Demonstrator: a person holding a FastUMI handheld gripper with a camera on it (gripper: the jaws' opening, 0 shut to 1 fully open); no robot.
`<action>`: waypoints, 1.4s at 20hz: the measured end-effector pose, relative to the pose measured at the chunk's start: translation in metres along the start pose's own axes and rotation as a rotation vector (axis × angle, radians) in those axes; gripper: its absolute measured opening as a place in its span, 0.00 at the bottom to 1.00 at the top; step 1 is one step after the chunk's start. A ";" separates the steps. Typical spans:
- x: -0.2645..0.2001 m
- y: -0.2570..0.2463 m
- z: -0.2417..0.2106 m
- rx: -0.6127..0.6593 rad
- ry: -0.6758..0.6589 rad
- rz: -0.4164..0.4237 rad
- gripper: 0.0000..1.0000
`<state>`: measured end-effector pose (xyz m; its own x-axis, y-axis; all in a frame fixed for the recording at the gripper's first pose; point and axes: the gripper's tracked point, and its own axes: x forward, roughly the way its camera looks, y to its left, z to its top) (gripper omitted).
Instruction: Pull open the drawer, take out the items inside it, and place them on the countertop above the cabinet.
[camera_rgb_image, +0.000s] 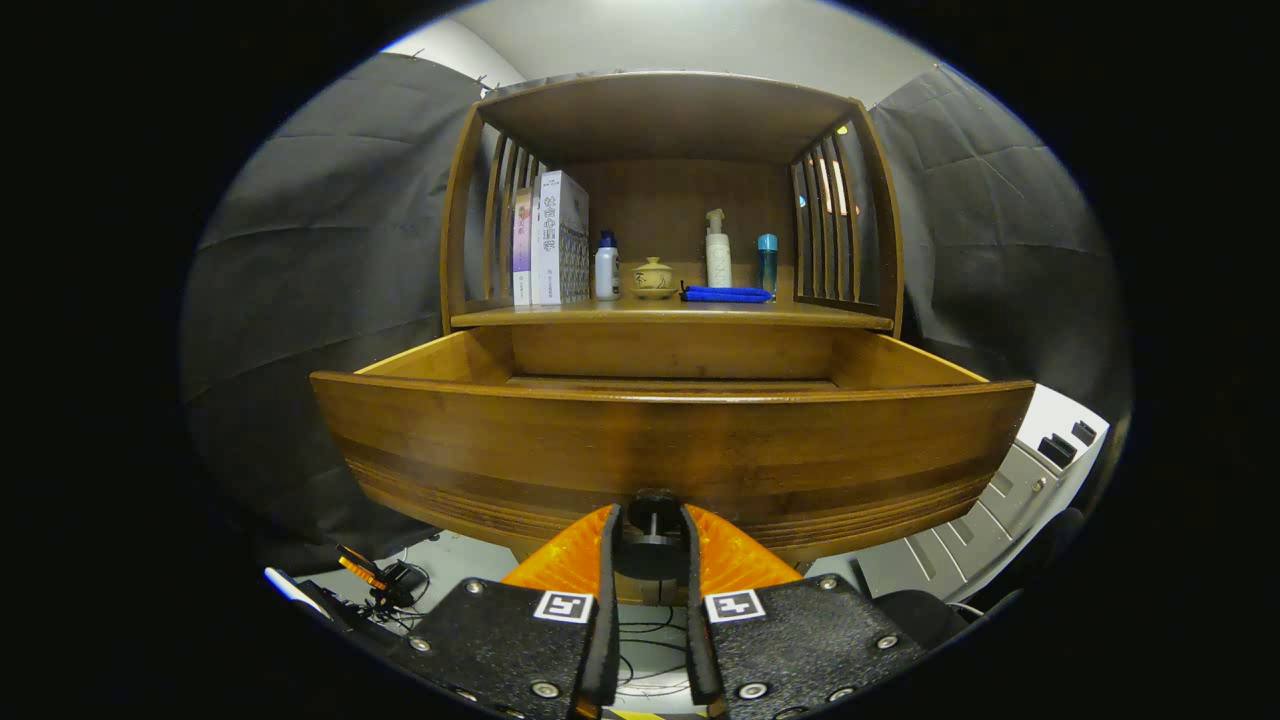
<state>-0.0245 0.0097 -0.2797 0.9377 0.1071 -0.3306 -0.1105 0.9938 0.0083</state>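
Drawer (670, 440) first: it stands pulled out of the wooden cabinet (670, 110), its wide front panel right ahead of my fingers and its side walls running back under the countertop (670, 316). My gripper (650, 540) sits at the small dark knob (652, 518) at the bottom middle of that panel, fingers narrowed around it. They look pressed to the knob's sides, though from this low angle I can't quite confirm both are touching.

I judge the drawer to be solid wood, stiff and fairly heavy. The knob is the only sensible hold. It is small and round, so a skewed pull could let it slip from the pads. A straight pull along the runners should keep it from binding.

What bothers me is the inside. I'm looking from below the front rim, so I see the inner back wall and the tops of the side walls, but the floor of the drawer is hidden by the panel. I can't tell what lies in there, how many items, or whether they are soft or breakable. I'd have to rise above the rim before choosing a grip.

On the countertop are boxes (556, 240), a white bottle (606, 267), a small lidded pot (653, 278), a pump bottle (717, 252), a blue-capped bottle (767, 262) and a flat blue pouch (726, 294). Free room appears to lie along the front edge.
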 end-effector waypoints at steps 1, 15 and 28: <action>0.001 0.000 0.000 -0.010 0.002 0.002 0.28; -0.027 -0.001 0.135 -0.001 -0.028 0.037 0.96; 0.096 -0.005 0.117 0.059 0.450 -0.073 0.97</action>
<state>0.1048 0.0183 -0.2012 0.7047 0.0260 -0.7090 -0.0182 0.9997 0.0186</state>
